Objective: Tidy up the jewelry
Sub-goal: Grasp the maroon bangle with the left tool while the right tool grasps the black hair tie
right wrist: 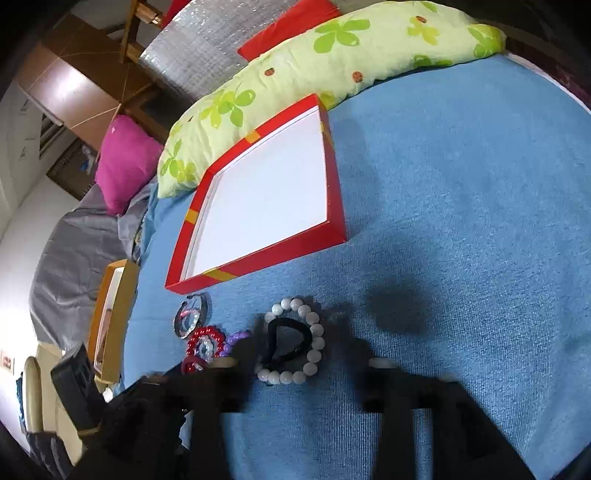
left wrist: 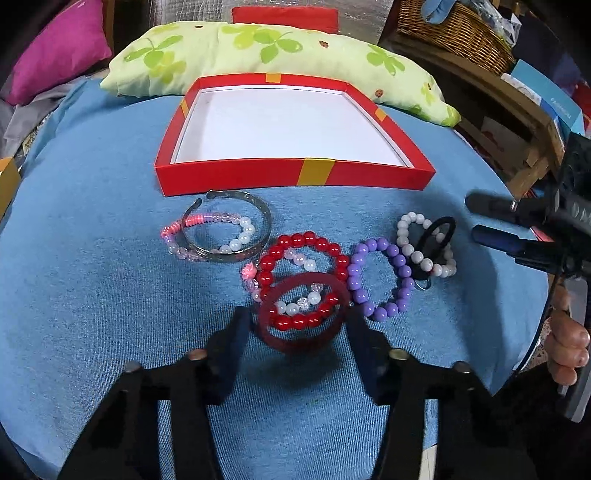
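Note:
An empty red box with a white inside (left wrist: 236, 177) (right wrist: 334, 206) lies on the blue cloth. In front of it lie a silver bangle (left wrist: 258, 218), a pink and white bead bracelet (left wrist: 240, 236), a red bead bracelet (left wrist: 317, 243), a dark red bangle (left wrist: 269, 328), a purple bead bracelet (left wrist: 369, 310) and a white bead bracelet (left wrist: 406, 243) (right wrist: 314, 332) with a black hair tie (left wrist: 439, 229) (right wrist: 291, 325). My left gripper (left wrist: 299, 332) is open, its fingers on either side of the dark red bangle. My right gripper (right wrist: 303, 384) (left wrist: 476, 218) is open just before the white bracelet.
A green flowered pillow (left wrist: 258, 48) (right wrist: 332, 48) lies behind the box. A pink cushion (left wrist: 55, 48) (right wrist: 125, 162) is at the far left. A wicker basket (left wrist: 458, 33) and cardboard boxes (left wrist: 532, 122) stand at the right. An orange box (right wrist: 114, 317) sits by the cloth's edge.

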Tool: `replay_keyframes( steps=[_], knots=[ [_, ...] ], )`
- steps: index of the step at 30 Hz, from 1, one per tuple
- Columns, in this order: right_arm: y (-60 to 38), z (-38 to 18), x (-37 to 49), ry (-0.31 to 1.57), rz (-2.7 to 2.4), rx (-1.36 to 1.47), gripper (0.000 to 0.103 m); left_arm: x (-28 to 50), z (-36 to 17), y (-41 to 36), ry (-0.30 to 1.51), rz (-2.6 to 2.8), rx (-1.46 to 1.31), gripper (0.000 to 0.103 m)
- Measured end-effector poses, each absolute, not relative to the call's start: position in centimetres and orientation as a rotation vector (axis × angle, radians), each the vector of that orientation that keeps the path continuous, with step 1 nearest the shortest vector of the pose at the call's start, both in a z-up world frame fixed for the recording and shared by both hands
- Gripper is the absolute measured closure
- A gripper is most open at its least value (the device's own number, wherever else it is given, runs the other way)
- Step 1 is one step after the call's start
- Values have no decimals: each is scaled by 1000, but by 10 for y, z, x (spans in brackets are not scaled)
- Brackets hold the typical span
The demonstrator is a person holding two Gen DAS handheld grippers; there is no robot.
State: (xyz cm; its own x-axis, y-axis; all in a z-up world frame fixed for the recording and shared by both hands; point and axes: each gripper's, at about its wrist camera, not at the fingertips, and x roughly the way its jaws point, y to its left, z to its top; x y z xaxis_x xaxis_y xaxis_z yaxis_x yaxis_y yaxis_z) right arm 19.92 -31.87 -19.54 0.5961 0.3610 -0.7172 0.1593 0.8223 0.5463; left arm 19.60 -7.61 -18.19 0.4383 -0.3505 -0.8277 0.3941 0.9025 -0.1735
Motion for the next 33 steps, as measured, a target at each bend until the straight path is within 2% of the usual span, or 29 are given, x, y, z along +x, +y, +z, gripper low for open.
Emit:
replay_keyframes(
  steps=[3, 4, 6, 7, 8, 10, 13, 19, 25, 26, 27, 28, 29, 30, 32, 33],
  knots=[
    [-315, -191, 200, 897, 120, 603, 26, 192, -181, -72, 1010, -476, 45, 67],
    [-310, -191, 202, 897, 114, 566, 28, 192, -180, -71, 1010, -478, 43, 78],
    [-302, -194, 207, 917, 103, 523, 40, 193, -181, -69, 1017, -480, 34, 79],
    [-296, -198, 212, 941, 112, 509, 61, 193, -180, -66, 1017, -481, 21, 80],
    [-293, -203, 214, 963, 121, 499, 76, 194, -180, -65, 1015, -481, 17, 81],
    [-286, -209, 217, 994, 91, 447, 85, 194, -177, -60, 1000, -478, 11, 93],
    [-288, -202, 211, 947, 85, 446, 92, 195, -172, -54, 981, -479, -7, 93],
    [-301, -183, 198, 840, 86, 506, 92, 196, -161, -40, 929, -455, -25, 94],
    [-303, -180, 196, 826, 84, 521, 92, 195, -159, -32, 923, -457, -24, 94],
    [-304, -180, 195, 827, 88, 527, 93, 194, -159, -34, 930, -470, -23, 93],
    [-306, -180, 195, 837, 92, 538, 93, 194, -161, -37, 944, -487, -19, 85],
    [-309, -183, 196, 863, 95, 564, 92, 193, -164, -40, 961, -497, -12, 64],
    [-313, -186, 197, 879, 94, 586, 92, 192, -166, -43, 969, -498, -6, 53],
    [-316, -191, 198, 904, 87, 614, 90, 192, -168, -47, 975, -492, 5, 36],
    [-324, -198, 199, 937, 76, 656, 69, 190, -170, -53, 975, -497, 19, 35],
    [-326, -200, 198, 942, 73, 672, 61, 191, -172, -56, 979, -505, 27, 35]
  ],
)
